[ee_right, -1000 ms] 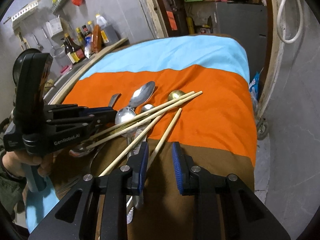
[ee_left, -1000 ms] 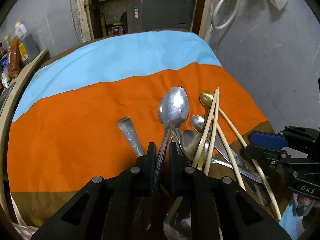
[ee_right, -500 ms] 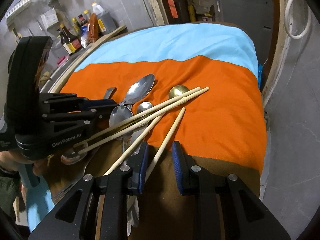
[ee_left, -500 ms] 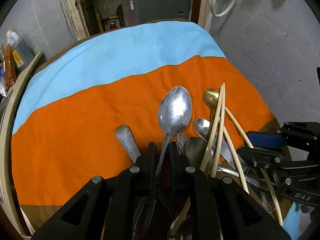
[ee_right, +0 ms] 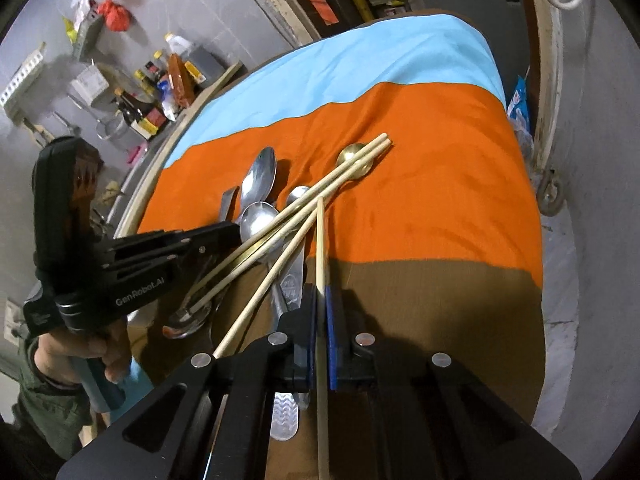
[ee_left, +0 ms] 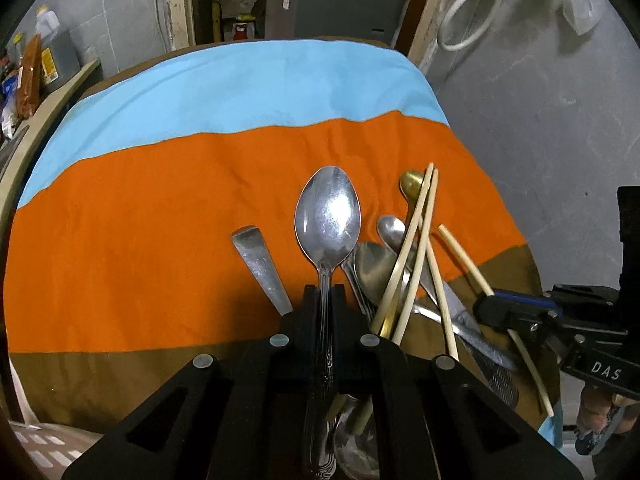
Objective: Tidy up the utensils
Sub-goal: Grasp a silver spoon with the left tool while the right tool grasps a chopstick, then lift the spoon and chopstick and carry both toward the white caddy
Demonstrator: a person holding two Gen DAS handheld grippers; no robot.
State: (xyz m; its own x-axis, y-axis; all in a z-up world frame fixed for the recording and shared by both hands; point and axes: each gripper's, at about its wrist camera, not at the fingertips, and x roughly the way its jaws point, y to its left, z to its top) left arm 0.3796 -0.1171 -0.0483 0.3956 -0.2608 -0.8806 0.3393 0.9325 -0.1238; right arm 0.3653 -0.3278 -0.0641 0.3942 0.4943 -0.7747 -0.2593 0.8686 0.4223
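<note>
Left claw (ee_left: pixel 325 300) is pressed onto the neck of a big steel spoon (ee_left: pixel 328 216); patterned handle runs back between the fingers, bowl sticks out forward over the orange band of the cloth (ee_left: pixel 140 216). Right claw (ee_right: pixel 319 300) is pinched on one chopstick (ee_right: pixel 320 240), held near its mid-length, tip pointing away toward the pile.

Handling, as a guess: spoon is rigid metal, some weight at the bowl end, polished and likely slick, so a grip at the narrow neck may let it swing; the embossed handle further back probably gives better bite. Chopstick is light, stiff, thin and round, so it may roll or pivot between flat pads; a mid-shaft hold keeps it balanced.

Just beyond both claws is the remaining heap on the counter: a flat steel handle (ee_left: pixel 260 264) left of the held spoon, two smaller spoons (ee_left: pixel 374 268) overlapping, a knife (ee_right: pixel 293 280) under them, three loose chopsticks (ee_right: pixel 296 216) crossed over the top. Farthest out, a brass spoon (ee_right: pixel 354 156) with two chopstick tips resting across its bowl.

Loose sticks lie on the spoons, so anything pulled from below will likely drag them. Cloth is soft and wrinkled, so things won't slide far.

Beyond that, the blue band, bare.
</note>
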